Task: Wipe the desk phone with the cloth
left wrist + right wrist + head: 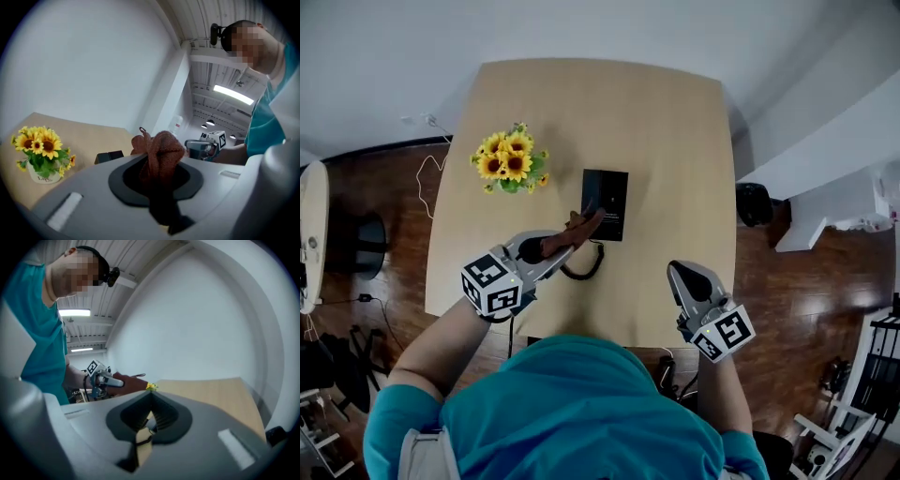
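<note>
Cloth (581,228) (pinched by left gripper (555,251)) hides part of the desk phone (607,202).

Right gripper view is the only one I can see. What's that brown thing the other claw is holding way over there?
Observer: It's a brown cloth, bunched up, with the left claw shut on it.
Operator: Where's the phone? I can't see it!
Observer: The black desk phone lies flat near the middle of the table, just ahead of the left claw.
Operator: Is the cloth wiping it?
Observer: In the head view the cloth's tip lies over the phone's near left corner. I cannot tell from above whether it actually touches.
</note>
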The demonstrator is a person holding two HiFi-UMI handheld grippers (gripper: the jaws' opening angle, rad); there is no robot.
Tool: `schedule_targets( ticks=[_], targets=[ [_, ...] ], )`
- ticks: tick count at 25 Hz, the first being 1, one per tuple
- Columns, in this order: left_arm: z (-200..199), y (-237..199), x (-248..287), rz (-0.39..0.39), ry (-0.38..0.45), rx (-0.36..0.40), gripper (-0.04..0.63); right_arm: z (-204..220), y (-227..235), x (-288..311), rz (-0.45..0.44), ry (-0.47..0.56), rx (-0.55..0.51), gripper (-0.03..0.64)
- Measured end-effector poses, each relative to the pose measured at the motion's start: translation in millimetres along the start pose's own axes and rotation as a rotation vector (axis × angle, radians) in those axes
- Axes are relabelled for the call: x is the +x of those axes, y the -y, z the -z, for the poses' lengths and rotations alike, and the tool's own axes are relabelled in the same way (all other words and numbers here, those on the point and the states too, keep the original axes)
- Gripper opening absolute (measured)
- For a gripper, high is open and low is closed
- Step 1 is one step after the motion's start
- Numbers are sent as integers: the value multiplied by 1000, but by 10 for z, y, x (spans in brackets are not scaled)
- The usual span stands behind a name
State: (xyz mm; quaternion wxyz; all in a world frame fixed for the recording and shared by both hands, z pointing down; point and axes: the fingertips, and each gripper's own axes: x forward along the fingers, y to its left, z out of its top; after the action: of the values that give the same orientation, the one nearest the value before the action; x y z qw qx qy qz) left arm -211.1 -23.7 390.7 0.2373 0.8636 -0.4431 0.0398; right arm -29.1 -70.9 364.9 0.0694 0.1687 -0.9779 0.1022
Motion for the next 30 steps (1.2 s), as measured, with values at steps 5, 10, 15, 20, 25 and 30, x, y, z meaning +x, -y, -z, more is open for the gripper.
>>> schedule_targets(
  ticks=[5, 10, 15, 20, 25, 30],
  targets=[
    [-352, -427, 393, 78, -54, 107, 75, 146, 195, 196, 51, -35, 21, 2],
    [-638, -795, 877, 165, -220, 199, 75, 208, 404, 398, 52, -33, 39, 2],
    [-599, -1261, 1338, 231, -440, 177, 75, 228, 746, 532, 71, -33, 22, 2],
    [-511, -1676, 1666, 291, -563, 76, 75, 151, 1052, 734, 69, -14, 4, 2],
    [-172, -1867, 1857, 388, -736, 33, 75, 216, 1120, 900, 47, -23, -5, 2],
    [79, -1916, 1964, 513, -866, 3, 75, 308, 1196, 965, 43, -29, 28, 2]
  ],
)
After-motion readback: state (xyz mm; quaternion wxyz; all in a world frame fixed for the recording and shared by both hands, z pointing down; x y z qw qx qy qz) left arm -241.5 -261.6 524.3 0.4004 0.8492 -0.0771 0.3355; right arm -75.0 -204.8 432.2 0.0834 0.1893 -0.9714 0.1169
